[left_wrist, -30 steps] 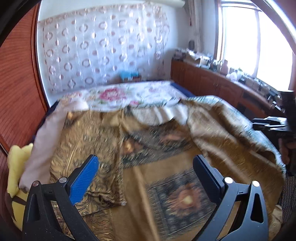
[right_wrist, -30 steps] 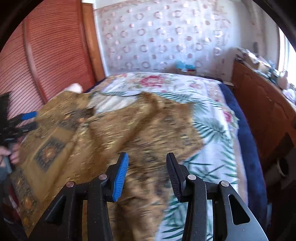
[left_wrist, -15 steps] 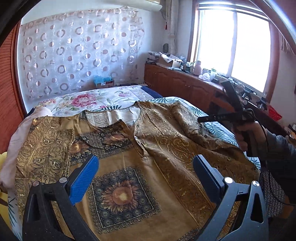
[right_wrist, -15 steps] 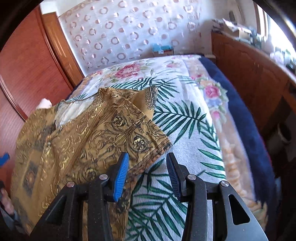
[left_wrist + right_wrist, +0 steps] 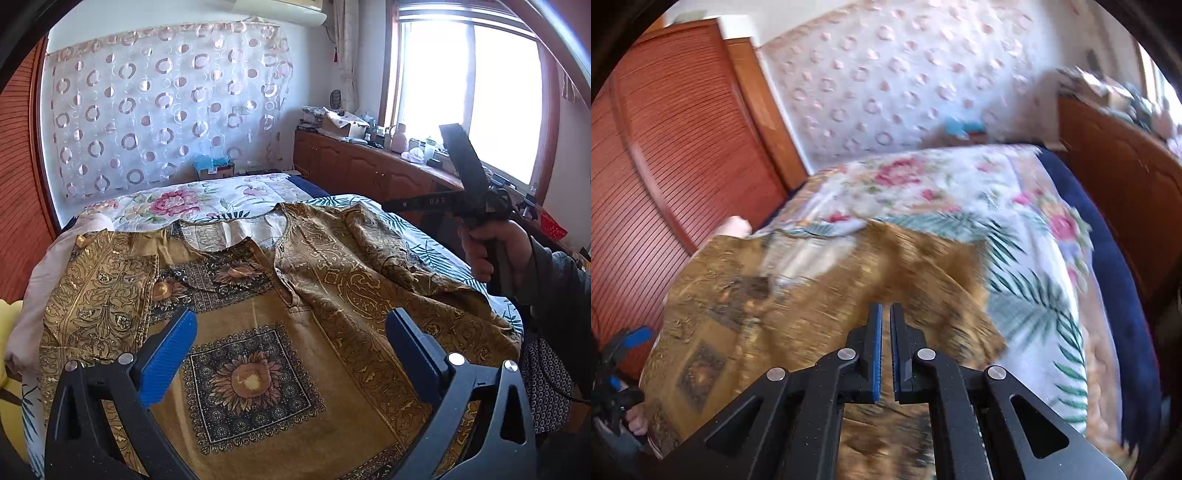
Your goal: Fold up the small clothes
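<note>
A gold-brown patterned shirt (image 5: 258,317) with sunflower squares lies spread on the bed, collar toward the far wall; its right sleeve is rumpled. My left gripper (image 5: 291,314) hovers over the shirt's lower front, open and empty. The right wrist view is blurred: my right gripper (image 5: 885,306) is above the shirt (image 5: 798,314), its blue pads nearly touching, shut with nothing between them. In the left wrist view the right gripper (image 5: 391,206) is held up in the air over the bed's right side by a hand (image 5: 491,251). The left gripper (image 5: 635,336) shows at the far left edge.
The bed has a floral and palm-leaf sheet (image 5: 207,199). A wooden cabinet (image 5: 369,173) with clutter runs under the window on the right. A slatted wooden wardrobe (image 5: 665,155) stands left of the bed. A pale cloth (image 5: 44,266) and something yellow (image 5: 7,332) lie at the bed's left edge.
The right gripper's jaws have closed from partly open to shut and it swung back over the shirt. The left gripper's view panned right earlier, then held still.
</note>
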Demonstrator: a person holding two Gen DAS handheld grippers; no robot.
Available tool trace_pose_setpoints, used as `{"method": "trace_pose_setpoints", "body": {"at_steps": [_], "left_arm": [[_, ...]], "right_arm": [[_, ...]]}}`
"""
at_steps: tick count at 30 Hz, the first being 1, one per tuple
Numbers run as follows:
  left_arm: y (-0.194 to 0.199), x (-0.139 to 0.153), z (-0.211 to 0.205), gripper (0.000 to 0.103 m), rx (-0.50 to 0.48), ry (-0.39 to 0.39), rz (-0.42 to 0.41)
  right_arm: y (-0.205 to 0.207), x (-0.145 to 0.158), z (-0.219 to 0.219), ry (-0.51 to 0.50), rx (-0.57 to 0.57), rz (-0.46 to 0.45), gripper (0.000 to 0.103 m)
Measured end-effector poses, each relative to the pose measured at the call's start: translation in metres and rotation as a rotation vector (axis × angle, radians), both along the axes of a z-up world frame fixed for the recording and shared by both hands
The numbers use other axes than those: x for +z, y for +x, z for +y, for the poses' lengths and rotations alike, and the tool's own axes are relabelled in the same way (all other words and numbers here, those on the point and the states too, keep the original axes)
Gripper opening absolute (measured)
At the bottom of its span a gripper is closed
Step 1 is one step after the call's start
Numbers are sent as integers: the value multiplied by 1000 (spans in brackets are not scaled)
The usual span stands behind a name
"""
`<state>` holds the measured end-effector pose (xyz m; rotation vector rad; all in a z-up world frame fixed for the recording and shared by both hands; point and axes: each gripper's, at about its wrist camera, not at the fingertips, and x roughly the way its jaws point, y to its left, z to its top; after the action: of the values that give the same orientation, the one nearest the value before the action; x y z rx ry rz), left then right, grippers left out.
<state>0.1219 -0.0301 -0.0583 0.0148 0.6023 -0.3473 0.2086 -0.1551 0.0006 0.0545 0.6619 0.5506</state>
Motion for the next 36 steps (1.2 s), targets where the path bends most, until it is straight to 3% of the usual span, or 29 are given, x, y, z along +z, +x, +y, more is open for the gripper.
{"method": "trace_pose_setpoints", "body": {"at_steps": [4, 6, 8, 10, 14, 18, 19, 21, 22, 23, 30, 36], "left_arm": [[-1, -1, 5, 103, 12, -5, 6], [-3, -1, 6, 103, 12, -12, 5], [-4, -2, 6, 103, 11, -15, 7], [-4, -2, 6, 103, 11, -14, 6], [-5, -4, 5, 103, 7, -24, 11], [-6, -6, 3, 103, 6, -20, 14], [-5, -6, 3, 103, 7, -21, 18], [-5, -7, 3, 103, 10, -21, 19], [-5, -7, 4, 103, 11, -23, 19], [-5, -7, 5, 103, 12, -25, 19], [-4, -6, 9, 103, 26, -26, 13], [-3, -3, 20, 103, 52, -45, 8]], "right_arm": [[0, 4, 10, -64, -21, -30, 4], [5, -3, 8, -119, -51, -41, 12], [11, -13, 10, -177, -93, -43, 38], [24, -26, 2, -215, -128, -17, 44], [50, -53, -18, -200, -145, 111, 44], [56, -62, -22, -181, -133, 116, 44], [55, -62, -20, -195, -129, 108, 41], [56, -64, -19, -215, -121, 99, 25], [57, -63, -19, -213, -113, 101, 11], [57, -63, -19, -208, -104, 108, 8], [38, -33, -17, -158, -65, 14, 6], [27, -5, 30, -114, 80, -59, 6]]}}
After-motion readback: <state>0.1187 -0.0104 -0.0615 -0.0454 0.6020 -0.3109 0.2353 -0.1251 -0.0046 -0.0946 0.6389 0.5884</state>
